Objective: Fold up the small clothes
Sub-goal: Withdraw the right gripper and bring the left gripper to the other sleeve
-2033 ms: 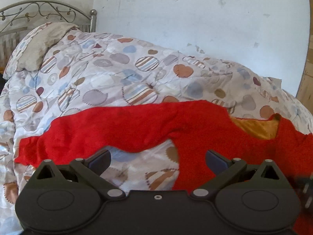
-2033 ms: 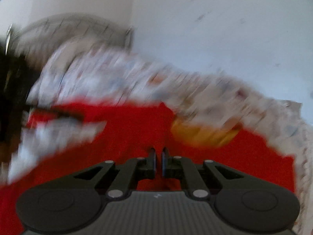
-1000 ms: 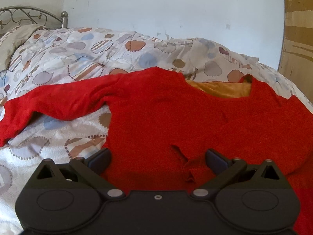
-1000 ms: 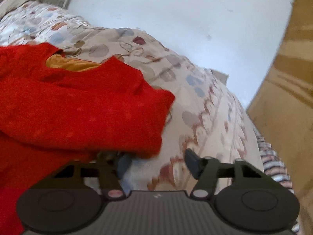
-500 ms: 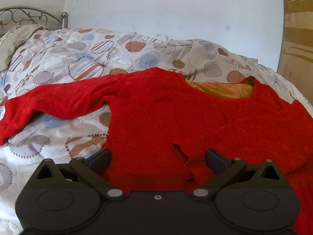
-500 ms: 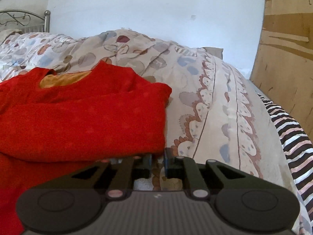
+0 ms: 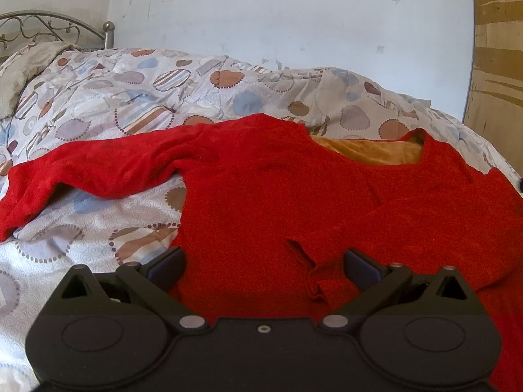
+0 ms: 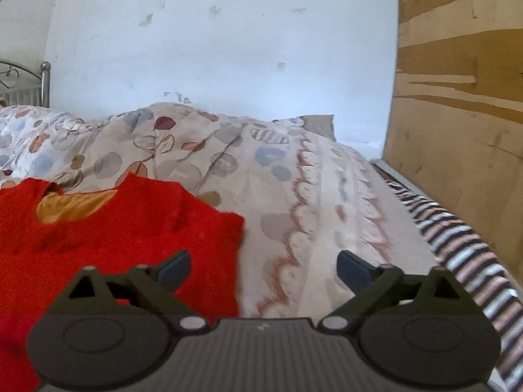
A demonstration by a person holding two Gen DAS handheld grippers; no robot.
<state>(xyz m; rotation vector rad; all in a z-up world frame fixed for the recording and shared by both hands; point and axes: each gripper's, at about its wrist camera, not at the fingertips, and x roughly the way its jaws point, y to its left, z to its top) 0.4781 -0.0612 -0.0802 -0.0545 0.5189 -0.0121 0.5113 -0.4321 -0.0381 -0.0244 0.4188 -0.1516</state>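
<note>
**Right claw springs wide beside the folded sleeve**

Half a second back the right gripper (image 8: 263, 266) was nearly pinched together at the folded edge of the fuzzy red knit sweater (image 7: 294, 202); now its jaws are standing spread about as far as they go, having just been opening, and nothing is sitting between them but bedding. Its left fingertip (image 8: 173, 266) is showing over the sweater's red edge and its right fingertip over the pale quilt; whether either is touching the cloth cannot be told, and the view is slightly blurred.

The left gripper (image 7: 263, 263) is hovering with its jaws equally wide, holding nothing. Between its fingers, the sweater's body and the cuff of the folded-in sleeve (image 7: 318, 274) are lying loose.

The sweater is lying chest-up on the white quilt printed with brown, blue and striped blobs (image 7: 137, 98), its orange-lined neckline (image 7: 369, 152) pointing toward the pale wall. One sleeve is lying crossed over the chest; the other sleeve (image 7: 81, 170) is stretching out flat to the left across the quilt. A striped cloth (image 8: 457, 248) is running along the bed's right edge beside a plywood board (image 8: 457, 98).
</note>
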